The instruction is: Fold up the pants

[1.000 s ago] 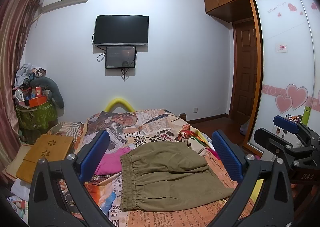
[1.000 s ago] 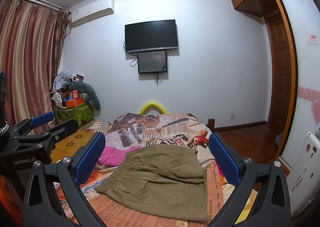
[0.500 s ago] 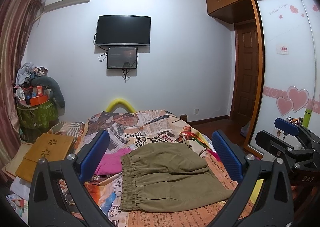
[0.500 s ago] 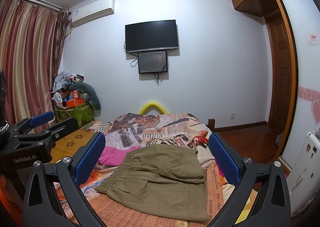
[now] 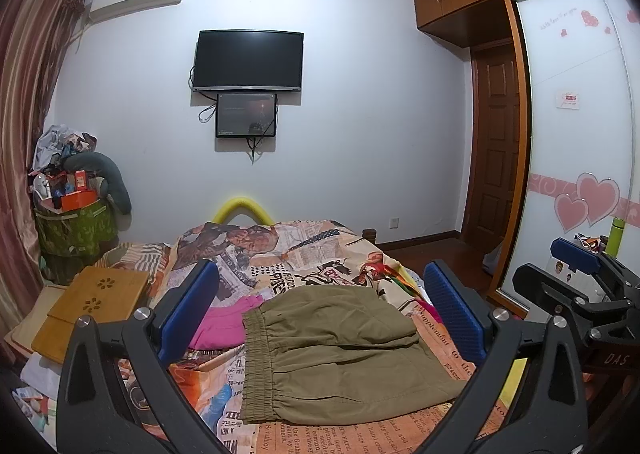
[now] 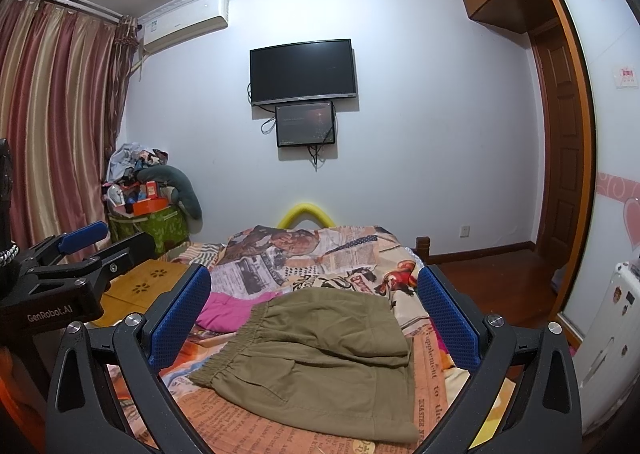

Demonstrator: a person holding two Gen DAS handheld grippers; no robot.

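Note:
Olive-khaki pants (image 5: 336,350) lie folded flat on the bed, elastic waistband to the left; they also show in the right wrist view (image 6: 320,358). My left gripper (image 5: 320,310) is open and empty, held above and in front of the pants, not touching them. My right gripper (image 6: 316,310) is open and empty too, held above the pants. The right gripper shows at the right edge of the left wrist view (image 5: 580,286). The left gripper shows at the left edge of the right wrist view (image 6: 76,258).
The bed has a newspaper-print cover (image 5: 304,254). A pink garment (image 5: 224,322) lies left of the pants. A wooden lap table (image 5: 92,306) sits at the bed's left. A cluttered green basket (image 5: 72,225) stands by the wall. A wardrobe (image 5: 576,133) is on the right.
Both grippers stay open and nearly still; the left view has shifted very slightly. The pants have not moved.

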